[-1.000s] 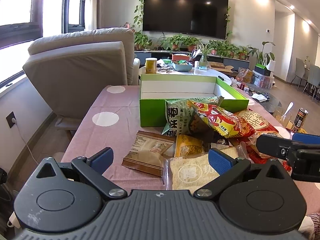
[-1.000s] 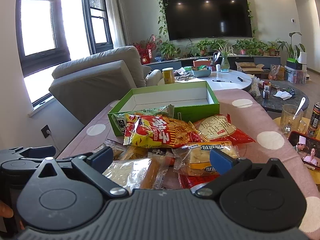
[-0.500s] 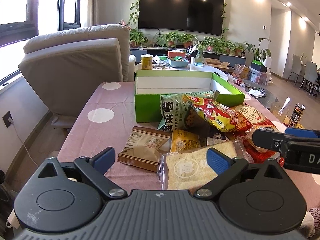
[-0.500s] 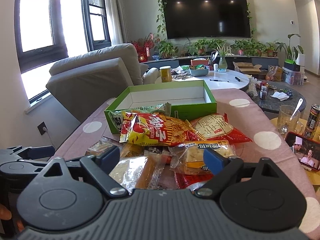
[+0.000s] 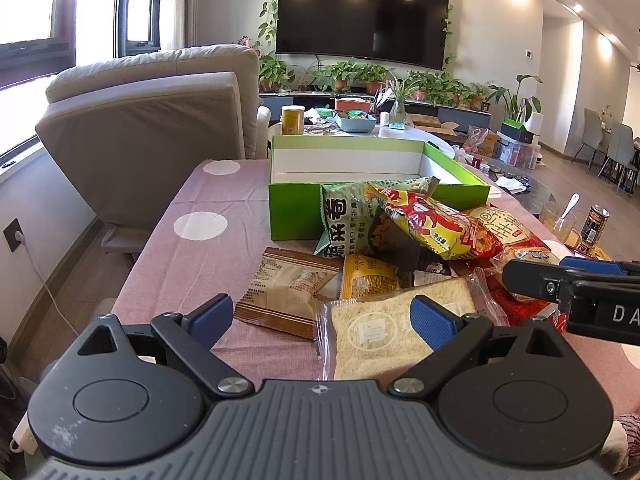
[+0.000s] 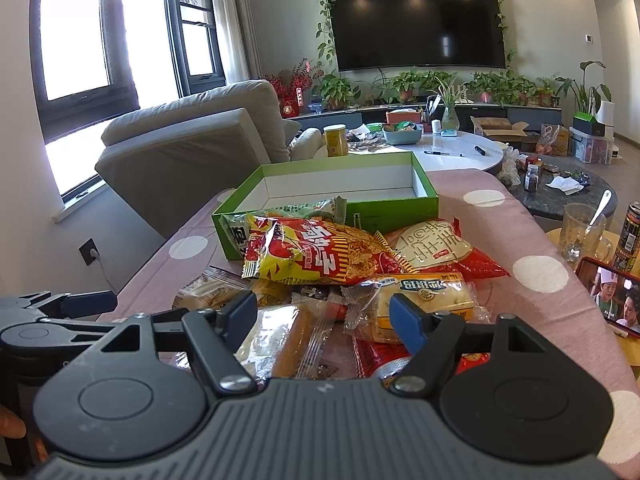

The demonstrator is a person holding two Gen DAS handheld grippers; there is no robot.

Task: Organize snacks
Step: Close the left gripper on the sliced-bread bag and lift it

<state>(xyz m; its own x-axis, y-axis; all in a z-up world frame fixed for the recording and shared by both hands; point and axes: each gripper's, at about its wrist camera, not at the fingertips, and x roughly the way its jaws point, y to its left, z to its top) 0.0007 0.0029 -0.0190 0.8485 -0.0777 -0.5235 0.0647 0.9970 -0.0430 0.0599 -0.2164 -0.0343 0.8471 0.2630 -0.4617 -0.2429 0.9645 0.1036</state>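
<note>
An empty green box point(image 5: 296, 208) point(image 6: 392, 204) stands open on the pink dotted tablecloth point(image 5: 208, 248). In front of it lies a heap of snack packets: a green one point(image 5: 348, 220), a red and yellow one point(image 5: 432, 224) point(image 6: 320, 256), a brown one point(image 5: 288, 288) and a bread slice packet point(image 5: 376, 340). My left gripper point(image 5: 322, 318) hovers open over the near edge of the heap, touching nothing. My right gripper point(image 6: 322, 318) is open too, jaws partly drawn in, above a clear-wrapped bread point(image 6: 280, 336) and a yellow cake packet point(image 6: 424, 296). Each gripper shows at the edge of the other's view point(image 5: 536, 272) point(image 6: 68, 312).
To the right stand a glass mug with a spoon point(image 6: 580, 232), a can point(image 6: 630, 236) and a phone playing a video point(image 6: 612, 296). A grey armchair point(image 5: 152, 128) is beyond the table's left edge. A cluttered round white table point(image 6: 460, 152) lies behind the box.
The right gripper's jaws have drawn clearly closer together. The left jaws narrowed slightly. Both hands stay where they were, and no packet has moved.
</note>
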